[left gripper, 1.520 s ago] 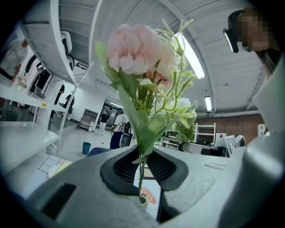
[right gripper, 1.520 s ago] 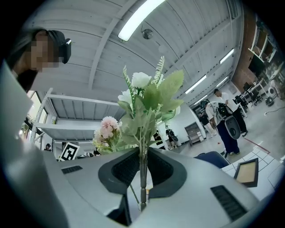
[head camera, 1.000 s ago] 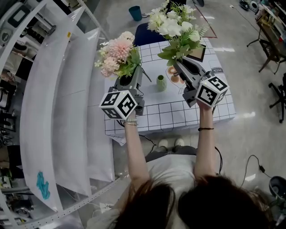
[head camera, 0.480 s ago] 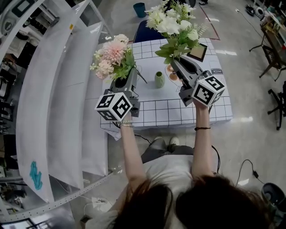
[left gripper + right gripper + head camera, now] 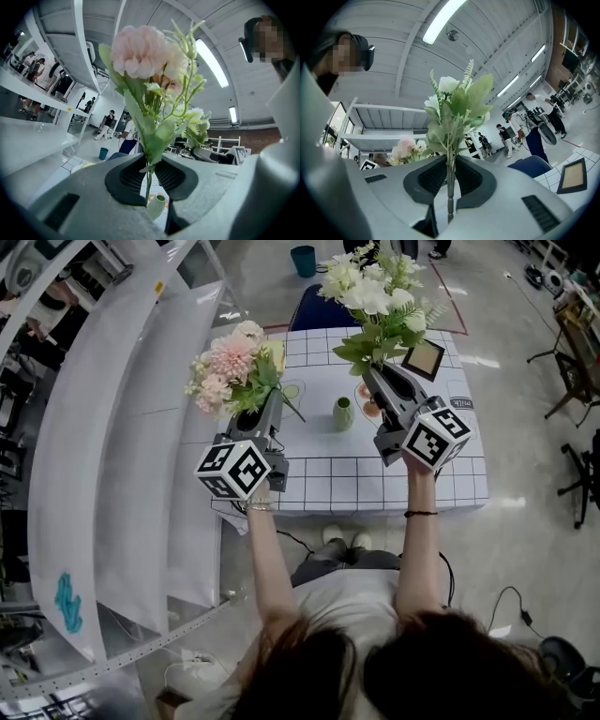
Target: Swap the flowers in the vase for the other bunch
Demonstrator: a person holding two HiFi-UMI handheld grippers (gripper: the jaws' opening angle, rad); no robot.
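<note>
My left gripper (image 5: 266, 410) is shut on the stems of a pink bunch of flowers (image 5: 228, 365), held up above the table's left part; in the left gripper view the pink bunch (image 5: 151, 70) rises from between the jaws. My right gripper (image 5: 378, 382) is shut on the stem of a white bunch (image 5: 375, 298), seen as white flowers with green leaves (image 5: 457, 110) in the right gripper view. A small green vase (image 5: 343, 413) stands empty on the table between the two grippers, also seen as the vase (image 5: 156, 207) below the left jaws.
The table (image 5: 347, 474) has a white grid cloth. On it lie a framed tablet (image 5: 425, 358), a round orange coaster (image 5: 366, 401) and a pale plate (image 5: 289, 390). White shelving (image 5: 112, 446) stands at the left. A teal bin (image 5: 303, 259) and a blue chair (image 5: 314, 310) are beyond the table.
The left gripper with the pink bunch has shifted a little left and down. The right gripper with the white bunch has stayed about where it was.
</note>
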